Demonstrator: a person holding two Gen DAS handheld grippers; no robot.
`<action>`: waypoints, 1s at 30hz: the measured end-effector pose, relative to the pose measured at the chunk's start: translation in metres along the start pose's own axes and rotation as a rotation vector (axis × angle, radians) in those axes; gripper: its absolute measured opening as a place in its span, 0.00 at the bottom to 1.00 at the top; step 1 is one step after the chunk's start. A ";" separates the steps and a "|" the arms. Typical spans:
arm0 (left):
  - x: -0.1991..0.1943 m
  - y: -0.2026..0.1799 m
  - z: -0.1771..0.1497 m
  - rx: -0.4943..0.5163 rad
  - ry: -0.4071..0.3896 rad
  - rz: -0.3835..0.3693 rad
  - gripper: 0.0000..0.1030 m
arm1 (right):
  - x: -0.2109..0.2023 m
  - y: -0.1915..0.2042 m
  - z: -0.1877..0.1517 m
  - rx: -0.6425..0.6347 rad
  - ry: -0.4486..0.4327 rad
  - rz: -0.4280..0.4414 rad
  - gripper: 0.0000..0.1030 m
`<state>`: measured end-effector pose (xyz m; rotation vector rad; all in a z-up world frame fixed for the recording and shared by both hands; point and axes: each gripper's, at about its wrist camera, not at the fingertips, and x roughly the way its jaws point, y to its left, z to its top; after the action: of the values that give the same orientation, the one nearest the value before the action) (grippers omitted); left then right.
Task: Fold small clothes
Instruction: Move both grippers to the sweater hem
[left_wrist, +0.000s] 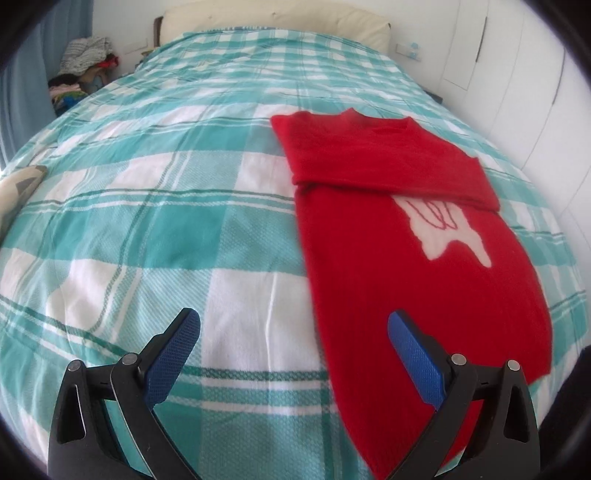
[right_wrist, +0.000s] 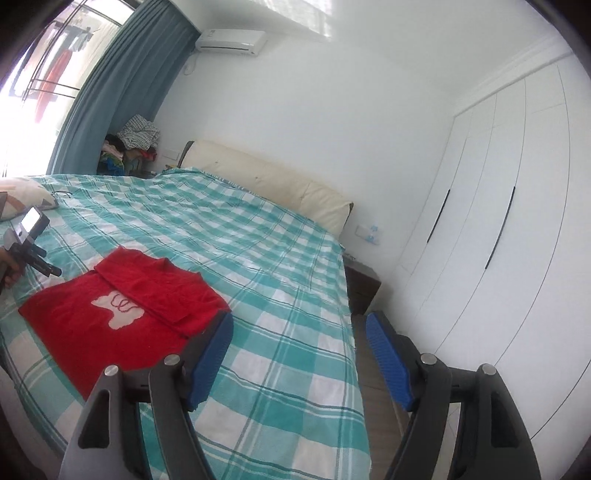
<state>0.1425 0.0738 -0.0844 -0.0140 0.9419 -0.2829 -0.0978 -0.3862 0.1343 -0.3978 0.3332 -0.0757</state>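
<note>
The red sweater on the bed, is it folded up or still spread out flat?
Partly folded. The red sweater has its sleeves or top part laid across its chest, half covering the white picture. The lower part lies flat on the checked bedspread.

Small knitted sweater (left_wrist: 424, 258) — solid red, with a white animal-shaped patch (left_wrist: 439, 229) on the front carrying thin red scribble lines. Woven bedspread (left_wrist: 184, 221) — teal-and-white plaid, darker green pinstripes. Padded headboard (right_wrist: 273, 188): cream. Long window curtain (right_wrist: 122, 85): slate blue. Tall wardrobe doors (right_wrist: 498, 221): white, black handle strips. Gripper finger pads (left_wrist: 173, 354): textured blue on black arms.
</note>
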 end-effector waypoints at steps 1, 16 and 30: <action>-0.001 -0.004 -0.008 -0.004 0.023 -0.032 0.98 | 0.003 0.006 -0.005 0.007 0.034 0.057 0.72; -0.012 -0.029 -0.064 -0.037 0.112 -0.129 0.66 | 0.165 0.176 -0.133 0.337 0.520 0.655 0.66; -0.010 -0.039 -0.071 -0.048 0.161 -0.213 0.40 | 0.178 0.171 -0.146 0.509 0.632 0.705 0.60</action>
<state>0.0715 0.0469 -0.1130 -0.1377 1.1090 -0.4638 0.0229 -0.3068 -0.1136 0.2788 1.0338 0.4077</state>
